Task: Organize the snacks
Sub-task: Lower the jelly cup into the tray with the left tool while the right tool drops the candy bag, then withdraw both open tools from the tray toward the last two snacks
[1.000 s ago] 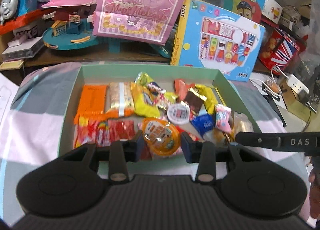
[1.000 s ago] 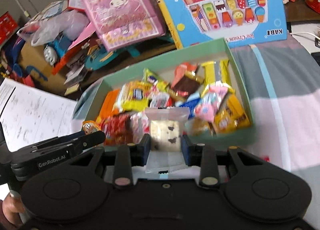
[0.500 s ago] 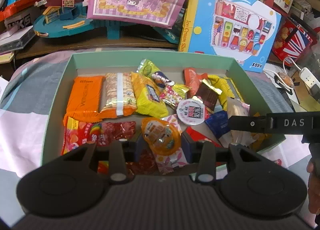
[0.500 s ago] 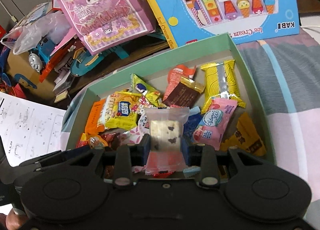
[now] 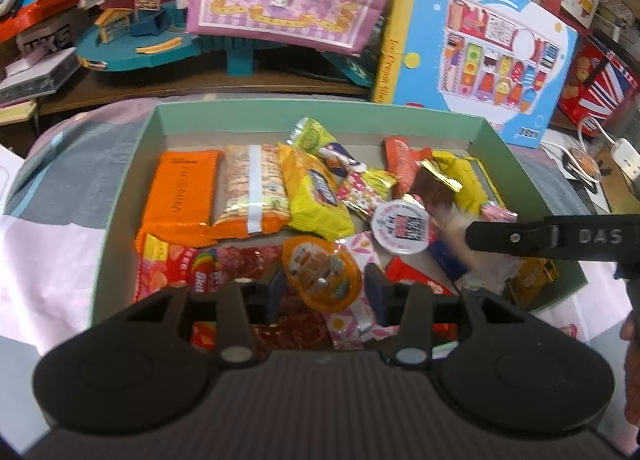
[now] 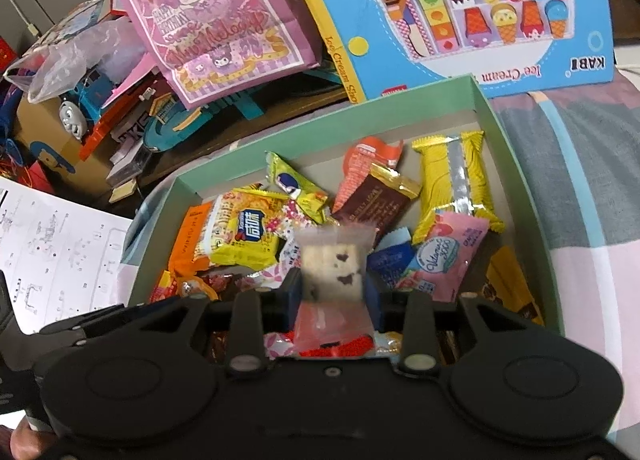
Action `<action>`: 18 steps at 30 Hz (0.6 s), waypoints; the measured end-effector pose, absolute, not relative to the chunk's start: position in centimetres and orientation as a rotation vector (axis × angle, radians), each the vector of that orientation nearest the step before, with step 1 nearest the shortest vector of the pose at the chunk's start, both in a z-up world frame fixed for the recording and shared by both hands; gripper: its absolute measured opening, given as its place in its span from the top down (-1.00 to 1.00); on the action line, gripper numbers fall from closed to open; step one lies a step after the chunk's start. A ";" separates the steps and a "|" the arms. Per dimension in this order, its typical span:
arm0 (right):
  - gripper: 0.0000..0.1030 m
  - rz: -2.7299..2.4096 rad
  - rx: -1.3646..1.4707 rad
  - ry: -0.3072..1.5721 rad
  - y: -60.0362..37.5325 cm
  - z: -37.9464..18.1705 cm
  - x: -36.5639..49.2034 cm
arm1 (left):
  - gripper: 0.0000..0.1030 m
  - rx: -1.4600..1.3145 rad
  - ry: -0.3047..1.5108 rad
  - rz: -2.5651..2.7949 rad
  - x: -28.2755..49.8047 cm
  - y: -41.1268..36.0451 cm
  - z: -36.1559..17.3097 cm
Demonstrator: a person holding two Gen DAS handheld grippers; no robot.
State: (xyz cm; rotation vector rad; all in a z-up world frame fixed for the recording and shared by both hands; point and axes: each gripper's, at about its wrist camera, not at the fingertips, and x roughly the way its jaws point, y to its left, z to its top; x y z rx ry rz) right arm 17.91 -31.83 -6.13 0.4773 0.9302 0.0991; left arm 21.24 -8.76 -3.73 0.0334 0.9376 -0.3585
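Both grippers are held over the green box (image 5: pixel 120 196), which rests on a striped cloth and is crowded with wrapped snacks. The jaws of the left gripper (image 5: pixel 324 292) have just been opening; the orange jelly cup (image 5: pixel 320 274) is seen between them with a gap showing on each side, so it is judged released and lying on the red packets at the near edge of the box. The jaws of the right gripper (image 6: pixel 332 294) have likewise just been opening; the clear-wrapped nougat piece (image 6: pixel 334 268) stands between them, long axis pointing away along the fingers, blurred, with slight gaps at either side, and is judged to be dropping into the near middle of the box. Each snack lies directly ahead of its own jaws, so withdrawal upward is judged the coming step.
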 end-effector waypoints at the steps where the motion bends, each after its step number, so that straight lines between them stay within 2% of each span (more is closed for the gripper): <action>1: -0.07 0.100 0.483 0.923 -31.9 -6.0 17.9 | -0.61 0.031 0.932 -0.342 21.2 -8.7 -3.6; 2: -0.50 0.095 0.487 0.909 -32.0 -5.8 17.7 | -0.90 0.030 0.918 -0.320 21.1 -8.6 -3.5; 3: -0.81 0.087 0.483 0.893 -32.0 -5.5 17.5 | -0.95 0.031 0.906 -0.308 21.0 -8.5 -3.4; 4: -0.89 0.084 0.481 0.878 -32.0 -5.3 17.3 | -0.97 0.031 0.901 -0.304 20.9 -8.5 -3.3; 8: -1.00 0.086 0.478 0.872 -32.1 -4.9 16.8 | -1.00 0.033 0.916 -0.303 20.6 -8.6 -3.2; 18: -1.00 0.070 0.482 0.862 -33.4 -3.3 13.8 | -1.00 0.055 0.916 -0.321 18.0 -9.4 -1.7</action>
